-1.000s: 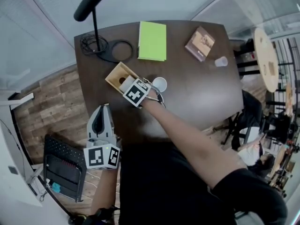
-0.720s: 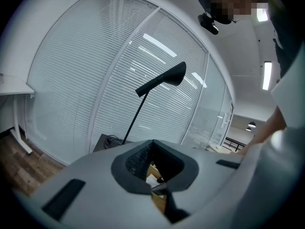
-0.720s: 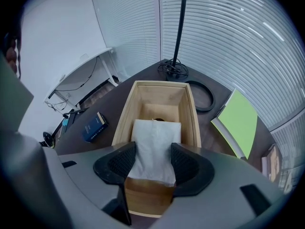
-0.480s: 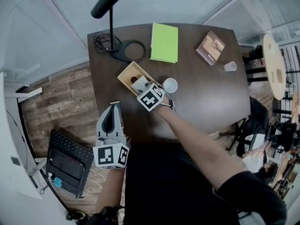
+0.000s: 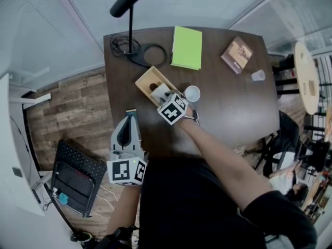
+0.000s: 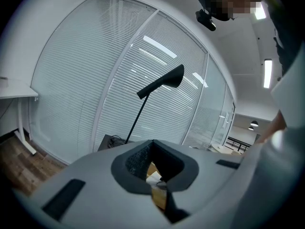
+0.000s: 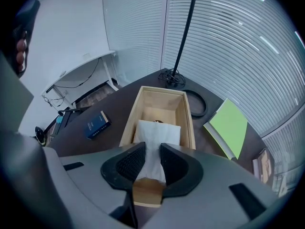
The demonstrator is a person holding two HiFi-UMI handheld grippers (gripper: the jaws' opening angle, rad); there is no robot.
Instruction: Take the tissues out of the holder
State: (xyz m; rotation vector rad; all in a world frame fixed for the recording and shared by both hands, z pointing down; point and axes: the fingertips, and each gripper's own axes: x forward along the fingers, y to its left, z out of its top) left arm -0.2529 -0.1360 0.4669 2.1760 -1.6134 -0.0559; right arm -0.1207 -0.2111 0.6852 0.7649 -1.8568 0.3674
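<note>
Hovering near the left edge of the surface (image 5: pixel 228 102), the left gripper (image 5: pixel 129 119) has its jaws shut together with nothing in them. It is well apart from the work.

Next comes the wooden holder (image 5: pixel 147 82), an open box lying on the dark surface. The tissues (image 5: pixel 161 92) sit inside it, at the end nearer the person. They look like a white folded stack.

The right gripper (image 7: pixel 152 152) points down into the holder. Its jaws have just been closing, and now they pinch the tissues from both sides. Just to the right of the holder is a small white cup (image 5: pixel 192 93).

Tissues are very light and soft. They bend and crumple, and they can rip if pulled hard. I think the best place to grab is the middle of the top sheet, where the jaws are now. A slow, straight lift should work. The holder may be light too, so it might come up with the tissues.
</note>
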